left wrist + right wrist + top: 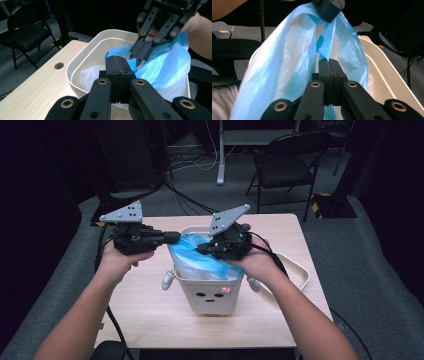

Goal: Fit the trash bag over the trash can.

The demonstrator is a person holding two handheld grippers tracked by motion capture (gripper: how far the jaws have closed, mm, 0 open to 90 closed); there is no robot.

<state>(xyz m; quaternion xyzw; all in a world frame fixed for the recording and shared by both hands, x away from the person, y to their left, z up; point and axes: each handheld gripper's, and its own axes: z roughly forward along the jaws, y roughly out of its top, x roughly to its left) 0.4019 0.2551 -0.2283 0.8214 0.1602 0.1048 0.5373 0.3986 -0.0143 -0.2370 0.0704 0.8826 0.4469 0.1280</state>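
Observation:
A white bin [210, 295] with a drawn face stands mid-table, and a blue plastic bag [200, 257] rises out of its mouth. My left gripper [172, 238] reaches in from the left and is shut on the bag's upper edge. My right gripper [202, 249] comes from the right, shut on the bag a little lower. In the left gripper view my shut jaws [119, 62] meet the blue bag [162, 67] over the bin's rim [82, 57]. In the right gripper view my gripper [329, 61] pinches a fold of the bag [287, 62].
A white liner [90, 75] lies inside the bin under the blue bag. The wooden table [145, 300] has a cable hole [59, 65]. A white cord loop [300, 270] lies at the table's right edge. A black folding chair [287, 167] stands behind the table.

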